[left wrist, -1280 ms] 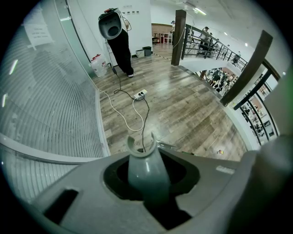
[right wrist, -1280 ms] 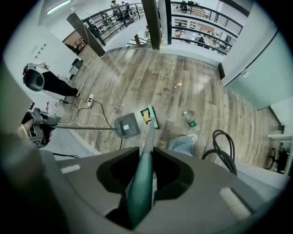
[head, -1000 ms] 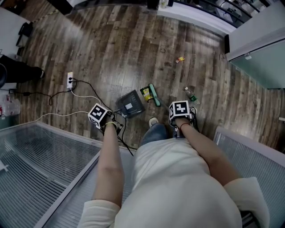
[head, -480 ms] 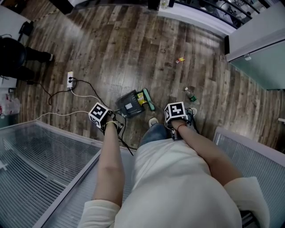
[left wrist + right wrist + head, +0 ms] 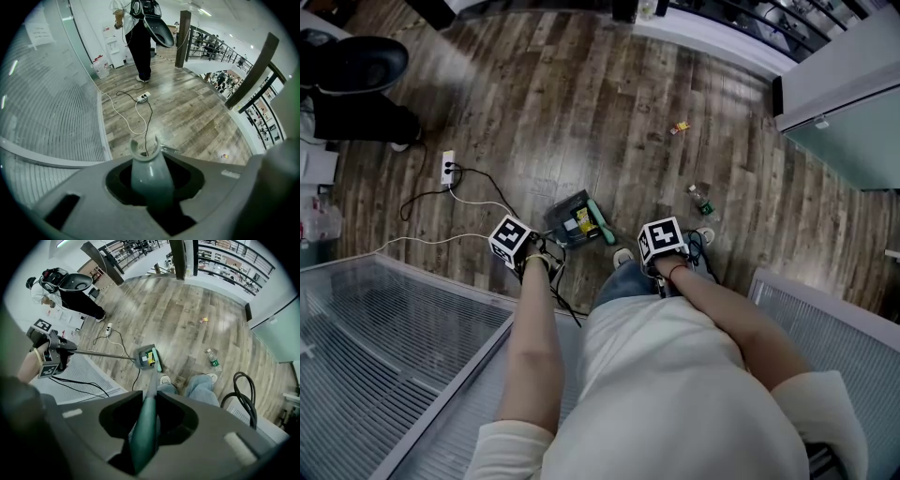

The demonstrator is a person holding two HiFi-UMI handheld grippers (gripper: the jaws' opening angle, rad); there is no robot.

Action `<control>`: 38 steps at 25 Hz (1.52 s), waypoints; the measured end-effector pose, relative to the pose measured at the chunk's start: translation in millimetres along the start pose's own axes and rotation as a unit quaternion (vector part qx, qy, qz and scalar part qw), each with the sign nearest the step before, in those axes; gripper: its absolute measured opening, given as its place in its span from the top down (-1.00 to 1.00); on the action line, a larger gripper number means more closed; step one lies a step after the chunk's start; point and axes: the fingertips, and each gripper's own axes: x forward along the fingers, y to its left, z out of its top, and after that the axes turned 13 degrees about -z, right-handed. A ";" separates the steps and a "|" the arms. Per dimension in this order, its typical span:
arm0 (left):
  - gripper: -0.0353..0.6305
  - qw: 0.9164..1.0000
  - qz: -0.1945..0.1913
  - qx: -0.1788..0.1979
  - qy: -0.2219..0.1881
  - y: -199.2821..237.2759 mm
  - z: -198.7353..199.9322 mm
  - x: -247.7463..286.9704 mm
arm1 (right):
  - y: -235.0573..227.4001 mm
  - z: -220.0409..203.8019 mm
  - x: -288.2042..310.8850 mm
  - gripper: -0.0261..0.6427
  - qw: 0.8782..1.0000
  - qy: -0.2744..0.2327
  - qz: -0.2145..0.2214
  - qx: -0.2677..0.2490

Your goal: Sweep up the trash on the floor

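Standing beside this person, I am watching the left hand-held gripper (image 5: 150,183) clenching the grey handle of the dustpan (image 5: 565,228), while the right hand-held gripper (image 5: 144,427) is grasping the teal shaft of the broom (image 5: 599,222). The pan is sitting on the floor (image 5: 581,94) just ahead of the person's feet, and the broom head is pressing against its open edge, with 1 yellow wrapper (image 5: 581,221) lying inside. 2 more bits of trash are waiting: a bottle (image 5: 701,200) near the right foot and a small wrapper (image 5: 679,126) well apart, farther out. Both wrappers are looking light and flimsy, likely to skid or flutter, so slow strokes are seeming wise. The bottle is looking stiff and round, and I am guessing it will roll away from the bristles. Both long handles are probably best held high, as now, for leverage.
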 end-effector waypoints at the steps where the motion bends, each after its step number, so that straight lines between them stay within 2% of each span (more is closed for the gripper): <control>1: 0.64 1.000 0.000 0.000 0.000 -0.3 -0.1 -0.2 | 1.5 -0.1 -0.8 0.63 1.000 0.001 0.002 -0.002; 8: 0.64 1.000 -0.002 -0.001 0.000 -0.8 0.3 -1.6 | 6.2 0.5 -5.7 0.63 1.000 -0.001 0.007 -0.028; 18: 0.64 1.000 -0.005 -0.002 0.001 0.4 0.2 -2.4 | 30.2 -2.9 -12.6 0.63 0.995 -0.004 0.047 -0.084; 30: 0.64 1.000 -0.007 -0.001 0.001 2.5 0.1 -1.5 | 6.5 -4.3 -13.0 0.63 0.997 -0.005 0.006 -0.071; 38: 0.64 1.000 -0.006 -0.003 0.001 3.2 -2.4 -1.6 | -11.0 -10.2 -13.4 0.63 0.998 -0.007 0.000 -0.060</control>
